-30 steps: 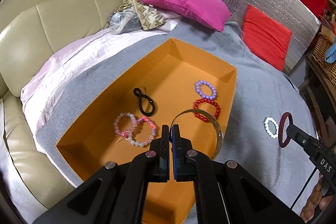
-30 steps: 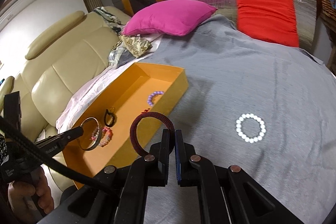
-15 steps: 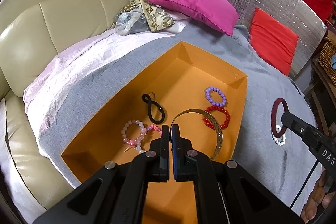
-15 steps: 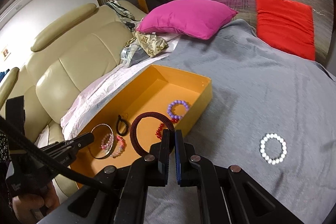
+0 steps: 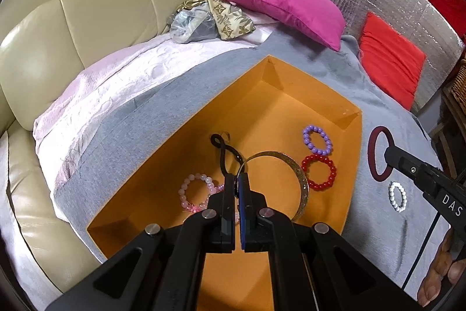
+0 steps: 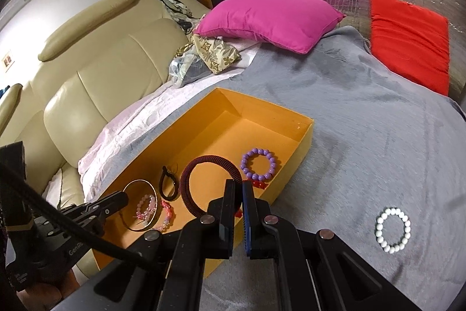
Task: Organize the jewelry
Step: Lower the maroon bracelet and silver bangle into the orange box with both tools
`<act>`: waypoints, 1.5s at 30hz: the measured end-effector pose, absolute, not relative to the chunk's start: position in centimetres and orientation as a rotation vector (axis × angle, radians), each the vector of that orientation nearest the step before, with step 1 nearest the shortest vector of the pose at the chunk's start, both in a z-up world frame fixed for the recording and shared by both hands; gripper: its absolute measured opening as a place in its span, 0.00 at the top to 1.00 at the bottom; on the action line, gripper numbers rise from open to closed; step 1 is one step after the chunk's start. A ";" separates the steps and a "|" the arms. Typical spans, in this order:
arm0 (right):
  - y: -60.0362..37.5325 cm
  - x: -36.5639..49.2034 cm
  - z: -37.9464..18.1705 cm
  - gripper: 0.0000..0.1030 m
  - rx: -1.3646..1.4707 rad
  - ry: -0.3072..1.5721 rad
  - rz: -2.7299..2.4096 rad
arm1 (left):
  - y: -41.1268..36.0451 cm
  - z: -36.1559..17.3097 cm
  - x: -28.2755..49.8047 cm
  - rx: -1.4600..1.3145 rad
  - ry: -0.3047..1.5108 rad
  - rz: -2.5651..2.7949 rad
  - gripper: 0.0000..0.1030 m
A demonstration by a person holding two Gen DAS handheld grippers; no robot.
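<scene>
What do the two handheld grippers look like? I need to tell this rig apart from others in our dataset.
Both are matte black plastic with silver screw heads. The left gripper and right gripper each have one black finger pad and one blue finger pad. White lettering marks the bodies: "DAS" on the right one, "Gen" on the left. A black cable trails from the left one.

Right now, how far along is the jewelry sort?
Done: purple, red and pink bead bracelets plus a black band lie in the orange box. In hand: left gripper holds the gold bangle, right gripper the maroon ring. Left: white bead bracelet on the grey blanket.
</scene>
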State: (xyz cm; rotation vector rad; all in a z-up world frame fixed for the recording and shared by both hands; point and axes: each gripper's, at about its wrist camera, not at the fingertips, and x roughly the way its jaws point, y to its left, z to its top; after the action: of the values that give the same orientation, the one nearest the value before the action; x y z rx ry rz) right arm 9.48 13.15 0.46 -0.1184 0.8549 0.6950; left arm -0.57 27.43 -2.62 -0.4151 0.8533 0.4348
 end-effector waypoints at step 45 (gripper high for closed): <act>17.8 14.9 -2.5 0.95 -0.183 0.928 0.669 | 29.4 -5.0 1.7 -0.424 0.902 0.459 0.98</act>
State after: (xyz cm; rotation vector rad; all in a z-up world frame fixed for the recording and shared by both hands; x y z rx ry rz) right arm 14.86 17.83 -2.53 -0.1826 0.9279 0.6687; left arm 1.66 29.40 -4.95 -0.4239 0.9021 0.4589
